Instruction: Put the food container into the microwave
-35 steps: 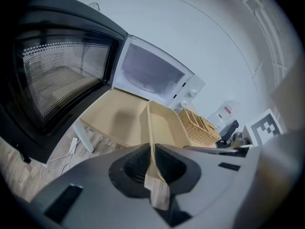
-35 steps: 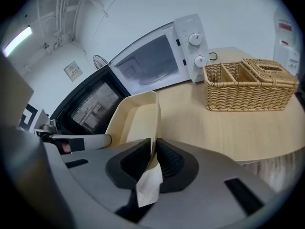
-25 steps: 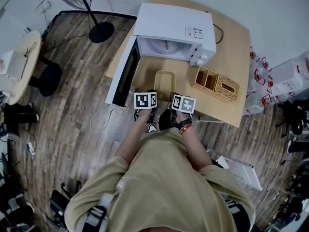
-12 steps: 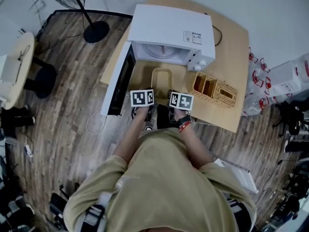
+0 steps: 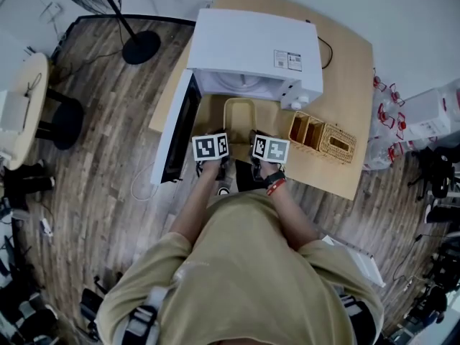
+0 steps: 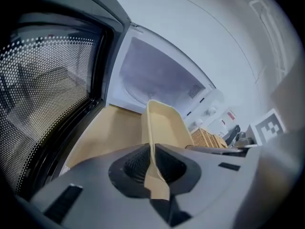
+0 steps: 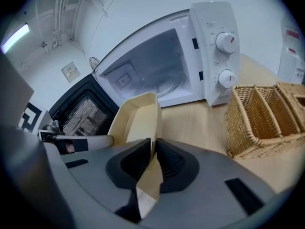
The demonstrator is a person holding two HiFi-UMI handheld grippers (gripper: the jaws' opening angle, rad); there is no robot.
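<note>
A pale yellow food container [image 5: 240,116] hangs just in front of the white microwave [image 5: 255,47], whose door [image 5: 181,124] stands open to the left. My left gripper [image 5: 215,144] is shut on the container's left rim [image 6: 153,151]. On the opposite rim [image 7: 151,163] my right gripper [image 5: 267,146] is shut as well. The container [image 6: 162,125] points at the microwave's cavity [image 6: 157,78], and in the right gripper view the container [image 7: 136,120] is short of the cavity opening [image 7: 150,73].
A woven wicker basket [image 5: 322,133] with compartments stands on the wooden table [image 5: 345,63] right of the container, close to my right gripper. The basket [image 7: 267,118] sits below the microwave's two dials [image 7: 226,42]. A floor fan [image 5: 136,45] stands at the left.
Both grippers and the container have shifted slightly toward the microwave; the head view has also drifted, so the microwave sits a little lower than half a second ago.
</note>
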